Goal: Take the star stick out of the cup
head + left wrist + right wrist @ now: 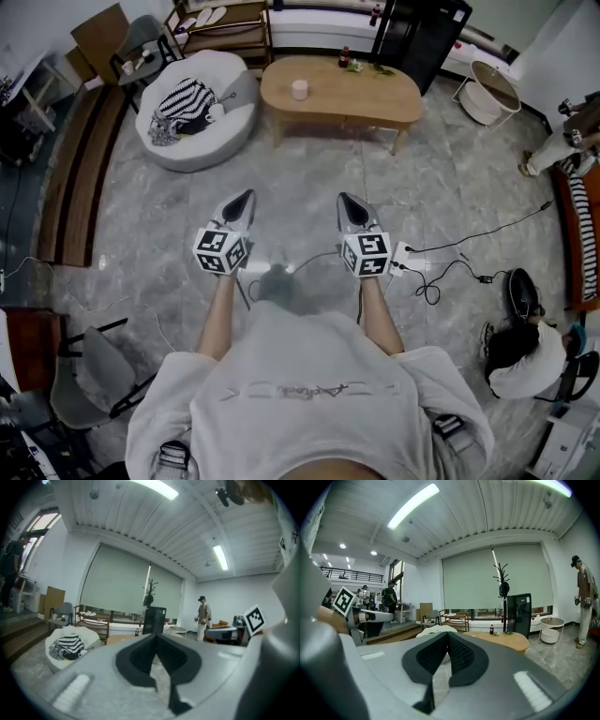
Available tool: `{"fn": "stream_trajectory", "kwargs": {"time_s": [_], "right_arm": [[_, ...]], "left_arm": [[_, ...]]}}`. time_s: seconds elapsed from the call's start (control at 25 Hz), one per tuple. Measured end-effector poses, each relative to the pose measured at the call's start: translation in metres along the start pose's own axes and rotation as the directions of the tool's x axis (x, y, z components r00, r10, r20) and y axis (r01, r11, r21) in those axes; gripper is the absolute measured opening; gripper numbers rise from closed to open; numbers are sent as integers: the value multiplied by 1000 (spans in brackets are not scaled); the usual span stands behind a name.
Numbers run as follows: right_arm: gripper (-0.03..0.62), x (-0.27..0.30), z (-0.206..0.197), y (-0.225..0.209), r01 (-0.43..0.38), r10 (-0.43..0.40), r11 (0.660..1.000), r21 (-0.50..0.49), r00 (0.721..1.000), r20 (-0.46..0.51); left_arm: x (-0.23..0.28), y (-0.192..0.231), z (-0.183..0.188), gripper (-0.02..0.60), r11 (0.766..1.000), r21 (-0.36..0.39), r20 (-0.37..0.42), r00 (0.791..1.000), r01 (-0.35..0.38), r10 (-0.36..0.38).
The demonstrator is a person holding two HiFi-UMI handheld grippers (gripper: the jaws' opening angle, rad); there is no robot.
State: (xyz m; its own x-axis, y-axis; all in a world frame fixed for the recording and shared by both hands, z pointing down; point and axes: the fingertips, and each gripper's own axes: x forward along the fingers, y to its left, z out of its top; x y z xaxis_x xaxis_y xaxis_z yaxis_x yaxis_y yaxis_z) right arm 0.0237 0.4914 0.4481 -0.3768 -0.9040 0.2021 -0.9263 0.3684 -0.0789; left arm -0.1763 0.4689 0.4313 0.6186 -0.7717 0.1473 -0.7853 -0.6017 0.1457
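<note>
At the tips of my left gripper (155,636) the two dark pads come together, and only a narrow hollow shows behind the point where they meet. Nothing is between them. My right gripper (447,634) is the same: jaws pressed together at the tip, with nothing pinched. In the head view I hold both of them low in front of my body, side by side and a little apart, pointing forward over the grey marble floor (309,178).

Well ahead of the grippers stands the oval wooden table (375,101). On its left part I see a small pale pink cup (299,89), standing upright and alone. The star stick should be in this cup, but at this distance I cannot make it out. A dark bottle (344,56) stands at the far edge of the table, well apart from the cup. Left of the table is a white round seat (216,131) with striped cloth on it.

I judge that the task has not really begun. Neither gripper is near the cup, and no stick is held. All is left to do: to come to the table, to open one gripper, to take the stick and to lift it out, perhaps with the other gripper steadying the cup.
</note>
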Motion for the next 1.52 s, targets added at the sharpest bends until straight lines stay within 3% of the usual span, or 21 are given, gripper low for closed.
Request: {"fn": "stream_trajectory", "kwargs": {"time_s": [1.08, 1.52], "right_arm": [[5, 263, 77, -38, 35, -36, 999, -28, 999, -39], [5, 309, 60, -57, 73, -73, 997, -4, 994, -82]], "left_arm": [[172, 212, 71, 0, 998, -44, 3, 999, 45, -45], [219, 246, 67, 0, 995, -48, -31, 995, 89, -90]]}}
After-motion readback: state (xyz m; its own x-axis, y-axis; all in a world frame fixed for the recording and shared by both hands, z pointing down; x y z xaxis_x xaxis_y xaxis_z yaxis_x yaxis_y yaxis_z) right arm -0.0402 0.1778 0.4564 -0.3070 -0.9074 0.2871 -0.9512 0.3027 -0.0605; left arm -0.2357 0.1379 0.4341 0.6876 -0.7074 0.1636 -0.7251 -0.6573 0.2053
